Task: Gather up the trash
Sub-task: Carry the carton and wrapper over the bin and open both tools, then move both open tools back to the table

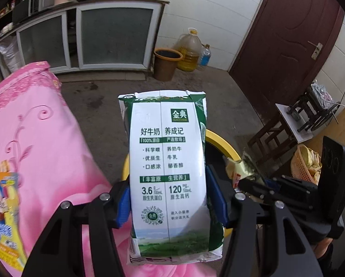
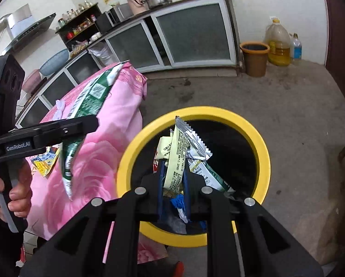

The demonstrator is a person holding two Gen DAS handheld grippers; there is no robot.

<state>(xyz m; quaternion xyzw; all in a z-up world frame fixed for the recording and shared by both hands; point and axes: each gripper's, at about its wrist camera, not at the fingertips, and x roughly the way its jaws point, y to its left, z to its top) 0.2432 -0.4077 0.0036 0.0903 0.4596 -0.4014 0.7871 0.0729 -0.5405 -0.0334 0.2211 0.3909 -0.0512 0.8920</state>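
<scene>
My left gripper is shut on a flattened green and white milk carton, held upright over the edge of the pink-clothed table; the carton also shows in the right wrist view. My right gripper is shut on a pale yellow snack wrapper with a silver torn end, held over the yellow-rimmed black bin. The bin lies just behind the carton. Several wrappers lie inside the bin. My right gripper with its wrapper shows at the carton's right.
A colourful snack packet lies on the pink cloth at left. A brown bucket, oil jug, kitchen cabinets, a dark door, a wooden stool and an orange basket surround the concrete floor.
</scene>
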